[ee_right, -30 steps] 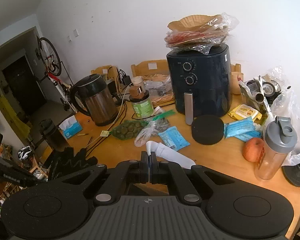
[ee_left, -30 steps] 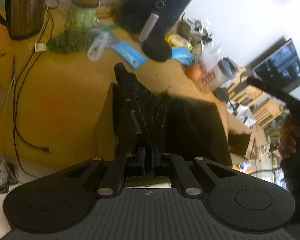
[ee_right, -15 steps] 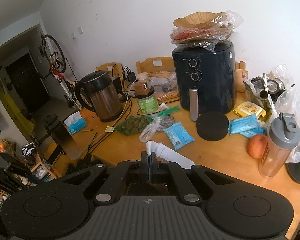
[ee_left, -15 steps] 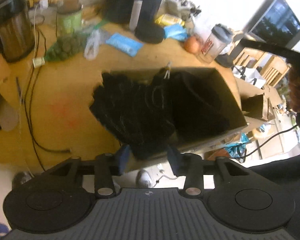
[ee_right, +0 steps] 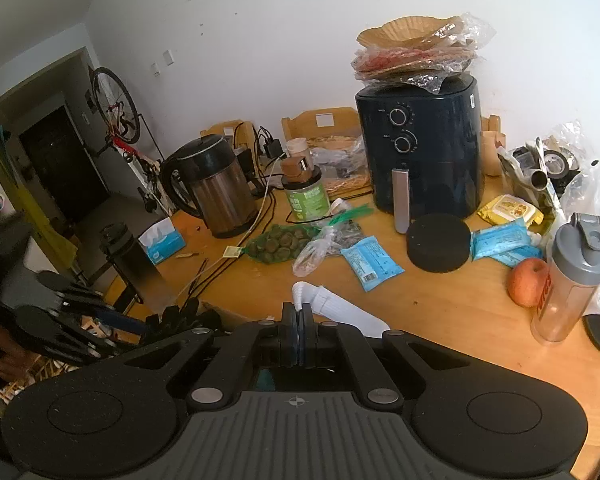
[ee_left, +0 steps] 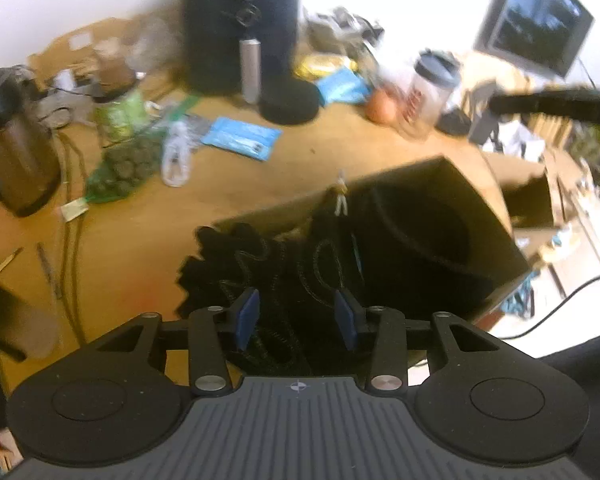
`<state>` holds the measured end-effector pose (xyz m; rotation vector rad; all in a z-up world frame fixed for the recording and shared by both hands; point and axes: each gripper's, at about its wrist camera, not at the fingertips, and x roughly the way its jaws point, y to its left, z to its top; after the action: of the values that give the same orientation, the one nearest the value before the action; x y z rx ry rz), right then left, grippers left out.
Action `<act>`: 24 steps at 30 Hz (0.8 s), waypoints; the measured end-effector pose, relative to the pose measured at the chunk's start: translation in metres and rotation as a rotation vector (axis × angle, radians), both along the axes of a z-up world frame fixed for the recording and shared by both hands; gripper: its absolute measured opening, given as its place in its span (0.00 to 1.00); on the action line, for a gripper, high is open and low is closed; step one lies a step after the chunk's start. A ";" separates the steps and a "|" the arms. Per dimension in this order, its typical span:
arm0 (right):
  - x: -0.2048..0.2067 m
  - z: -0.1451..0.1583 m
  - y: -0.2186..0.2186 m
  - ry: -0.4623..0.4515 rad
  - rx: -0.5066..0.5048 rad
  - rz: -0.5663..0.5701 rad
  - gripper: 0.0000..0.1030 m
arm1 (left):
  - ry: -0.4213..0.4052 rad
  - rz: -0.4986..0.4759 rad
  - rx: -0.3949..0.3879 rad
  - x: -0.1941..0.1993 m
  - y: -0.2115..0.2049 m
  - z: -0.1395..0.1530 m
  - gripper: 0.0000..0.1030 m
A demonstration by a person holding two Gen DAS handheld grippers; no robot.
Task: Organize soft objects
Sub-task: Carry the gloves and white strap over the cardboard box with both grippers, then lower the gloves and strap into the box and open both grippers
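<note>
A pair of black gloves lies draped over the left rim of an open cardboard box. My left gripper hovers just above their near end. Its blue pads stand apart on either side of the dark fabric without pressing it, and the jaws are closing. More black cloth fills the box. The right wrist view shows my right gripper shut on the cuff of a white sock, which trails onto the wooden table. The gloves and left gripper show at lower left there.
The table's far side holds a dark air fryer, a kettle, a green jar, a net bag of green items, blue packets, a black disc, an apple and a shaker bottle. Cables run leftward.
My left gripper opened and released the black gloves, which now lie over the box rim. It rolled and drew back. The right gripper stayed shut on the sock.
</note>
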<state>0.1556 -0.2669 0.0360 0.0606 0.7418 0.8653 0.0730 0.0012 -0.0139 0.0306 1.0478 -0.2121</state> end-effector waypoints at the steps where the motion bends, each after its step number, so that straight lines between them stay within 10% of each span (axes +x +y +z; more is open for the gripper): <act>1: -0.001 0.000 0.000 0.001 -0.001 0.000 0.03 | 0.017 -0.008 0.004 0.004 -0.002 -0.007 0.31; 13: -0.009 -0.003 -0.003 0.023 -0.015 -0.002 0.03 | 0.129 -0.013 -0.007 0.024 -0.014 -0.054 0.29; 24: -0.019 0.000 0.008 0.032 -0.023 0.065 0.03 | 0.045 0.019 -0.087 0.009 -0.001 -0.003 0.48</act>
<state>0.1362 -0.2586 0.0359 0.0304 0.7874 0.9196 0.0815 -0.0003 -0.0166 -0.0634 1.0821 -0.2415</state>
